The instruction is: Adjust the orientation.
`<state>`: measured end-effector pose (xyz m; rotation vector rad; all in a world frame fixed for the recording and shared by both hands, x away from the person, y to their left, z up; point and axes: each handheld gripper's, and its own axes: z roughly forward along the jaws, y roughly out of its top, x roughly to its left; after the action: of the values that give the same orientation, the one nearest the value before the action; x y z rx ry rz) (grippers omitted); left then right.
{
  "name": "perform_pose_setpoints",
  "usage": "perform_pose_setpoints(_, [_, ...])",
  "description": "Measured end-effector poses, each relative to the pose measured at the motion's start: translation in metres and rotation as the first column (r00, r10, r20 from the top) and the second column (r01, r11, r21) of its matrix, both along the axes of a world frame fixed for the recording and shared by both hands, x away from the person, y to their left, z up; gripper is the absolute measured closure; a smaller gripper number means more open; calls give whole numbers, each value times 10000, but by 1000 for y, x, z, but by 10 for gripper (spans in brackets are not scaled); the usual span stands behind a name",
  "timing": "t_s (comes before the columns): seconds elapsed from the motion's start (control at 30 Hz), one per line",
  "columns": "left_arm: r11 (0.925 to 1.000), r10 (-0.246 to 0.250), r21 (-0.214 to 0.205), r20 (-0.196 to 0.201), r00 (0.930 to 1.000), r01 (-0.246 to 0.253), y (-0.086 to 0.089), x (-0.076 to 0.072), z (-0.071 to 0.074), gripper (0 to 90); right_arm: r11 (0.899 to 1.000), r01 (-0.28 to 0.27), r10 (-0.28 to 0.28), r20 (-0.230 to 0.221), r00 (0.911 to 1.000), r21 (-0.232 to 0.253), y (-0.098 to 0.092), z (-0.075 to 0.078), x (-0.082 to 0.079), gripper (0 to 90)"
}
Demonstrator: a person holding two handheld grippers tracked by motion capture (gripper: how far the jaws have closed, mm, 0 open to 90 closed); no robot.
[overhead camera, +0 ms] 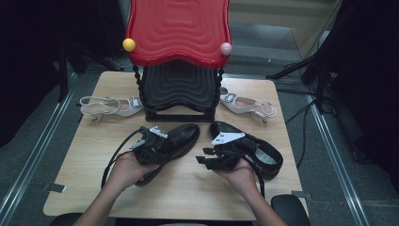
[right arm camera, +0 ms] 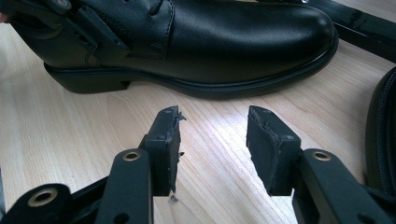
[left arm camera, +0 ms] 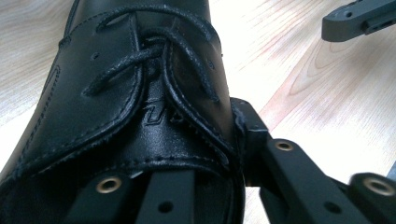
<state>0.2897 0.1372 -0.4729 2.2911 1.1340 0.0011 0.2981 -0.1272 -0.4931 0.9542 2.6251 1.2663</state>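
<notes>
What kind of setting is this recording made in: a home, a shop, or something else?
Probably a lab or studio recording space rather than a home: a small wooden table stands on grey carpet between floor rails, with dark stands and cables around it and shoes laid beside a red-and-black shoe rack.

text: embossed mark, partly hidden, looks like slanted "U" plus more letters | on: tongue of the black leather lace-up shoe (left arm camera: pixel 154 116) under my jaws | rest unreadable | no other labels, numbers or signs legible

lace-up shoe (overhead camera: pixel 181 136) left | second shoe (overhead camera: pixel 263 150) right | rack (overhead camera: pixel 179 89) behind both
</notes>
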Motion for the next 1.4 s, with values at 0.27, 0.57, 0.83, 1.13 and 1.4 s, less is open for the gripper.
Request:
perform_pose_setpoints(0.27, [9954,-131,-954,-181,9997,113,24,-6,20,562,10000,82,-82,-107,9999,-22,5,-1,1,567])
perform_pose_setpoints(0.57, [9964,-58,-836,644,9979,112,57,-20,58,514,9999,110,-105,-358,9993,116,13,1,-2,593])
perform_pose_setpoints(0.83, [9916,803,-1110,1257,9888,-664,96,-4,52,767,9994,-318,310,-680,9972,-105,26,2,-5,735])
perform_pose_setpoints(1.13, [9918,923,-970,865,9920,-838,110,23,12,852,9961,-781,744,-887,9933,-399,44,11,2,900])
perform_pose_setpoints(1.4, [9950,636,-786,127,9979,-624,107,35,-13,869,9978,-653,646,-801,9947,-57,59,5,12,900])
